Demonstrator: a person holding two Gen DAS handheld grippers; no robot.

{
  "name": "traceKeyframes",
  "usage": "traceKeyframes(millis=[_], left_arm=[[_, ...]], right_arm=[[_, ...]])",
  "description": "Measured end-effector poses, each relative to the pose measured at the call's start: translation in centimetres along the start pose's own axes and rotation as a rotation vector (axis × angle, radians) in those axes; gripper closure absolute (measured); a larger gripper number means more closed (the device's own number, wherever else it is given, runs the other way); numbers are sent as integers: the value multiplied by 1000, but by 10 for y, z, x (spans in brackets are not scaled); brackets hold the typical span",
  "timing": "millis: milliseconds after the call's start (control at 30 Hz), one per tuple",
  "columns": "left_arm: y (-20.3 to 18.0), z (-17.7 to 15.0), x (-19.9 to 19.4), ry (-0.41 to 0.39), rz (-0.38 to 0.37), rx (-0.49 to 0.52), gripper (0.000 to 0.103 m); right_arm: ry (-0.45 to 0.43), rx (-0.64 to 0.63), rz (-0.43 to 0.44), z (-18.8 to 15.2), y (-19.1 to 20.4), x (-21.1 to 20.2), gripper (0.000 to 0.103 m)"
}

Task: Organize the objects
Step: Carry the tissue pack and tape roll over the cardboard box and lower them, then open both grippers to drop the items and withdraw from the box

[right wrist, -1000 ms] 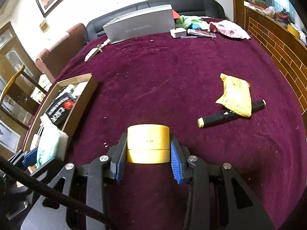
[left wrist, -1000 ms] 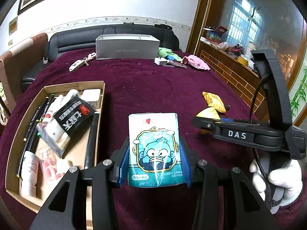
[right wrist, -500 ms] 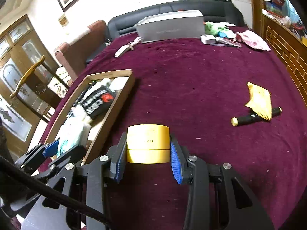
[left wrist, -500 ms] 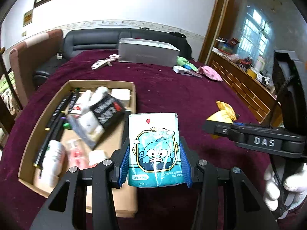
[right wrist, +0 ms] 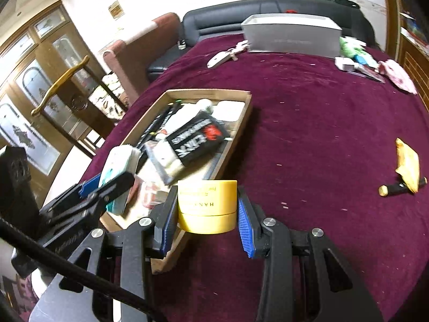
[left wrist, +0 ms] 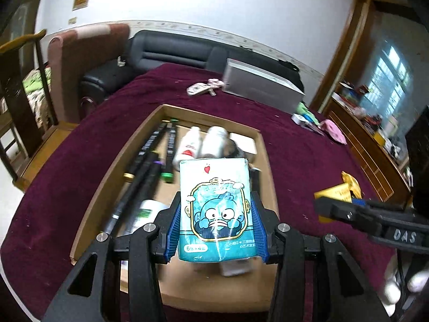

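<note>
My left gripper [left wrist: 215,230] is shut on a teal tissue pack [left wrist: 215,204] with a blue cartoon face, held above the cardboard tray [left wrist: 264,145]. The tray holds black markers [left wrist: 150,161], white bottles [left wrist: 214,139] and a black packet [right wrist: 198,138]. In the right wrist view my right gripper [right wrist: 207,214] is shut on a yellow round tin [right wrist: 207,205], hanging over the tray's near right corner [right wrist: 242,126]. The left gripper [right wrist: 107,187] with the pack shows at the left there. The right gripper's finger [left wrist: 356,214] crosses the left view's right side.
On the maroon cloth to the right lie a yellow snack packet [right wrist: 407,163] and a black marker [right wrist: 396,187]. A grey box [right wrist: 292,36], keys [right wrist: 225,53] and small items stand at the far edge. A sofa and chairs stand beyond.
Both grippers have swung left with their loads. The tissue pack now hangs over the tray, and the tin has come to the tray's near right corner.
</note>
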State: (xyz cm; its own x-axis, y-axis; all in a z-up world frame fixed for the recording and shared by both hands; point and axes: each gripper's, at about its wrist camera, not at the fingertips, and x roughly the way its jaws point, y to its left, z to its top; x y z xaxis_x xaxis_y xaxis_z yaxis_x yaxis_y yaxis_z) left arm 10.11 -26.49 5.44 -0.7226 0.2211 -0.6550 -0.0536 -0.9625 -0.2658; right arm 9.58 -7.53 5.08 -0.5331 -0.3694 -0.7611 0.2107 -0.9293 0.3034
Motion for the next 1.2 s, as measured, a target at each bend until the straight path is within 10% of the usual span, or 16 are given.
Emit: traceKeyframes(millis=[1200], left_arm=[[48,27,68,104,65,-21,58]], right_arm=[[187,-133,-102,14,49,118,65]])
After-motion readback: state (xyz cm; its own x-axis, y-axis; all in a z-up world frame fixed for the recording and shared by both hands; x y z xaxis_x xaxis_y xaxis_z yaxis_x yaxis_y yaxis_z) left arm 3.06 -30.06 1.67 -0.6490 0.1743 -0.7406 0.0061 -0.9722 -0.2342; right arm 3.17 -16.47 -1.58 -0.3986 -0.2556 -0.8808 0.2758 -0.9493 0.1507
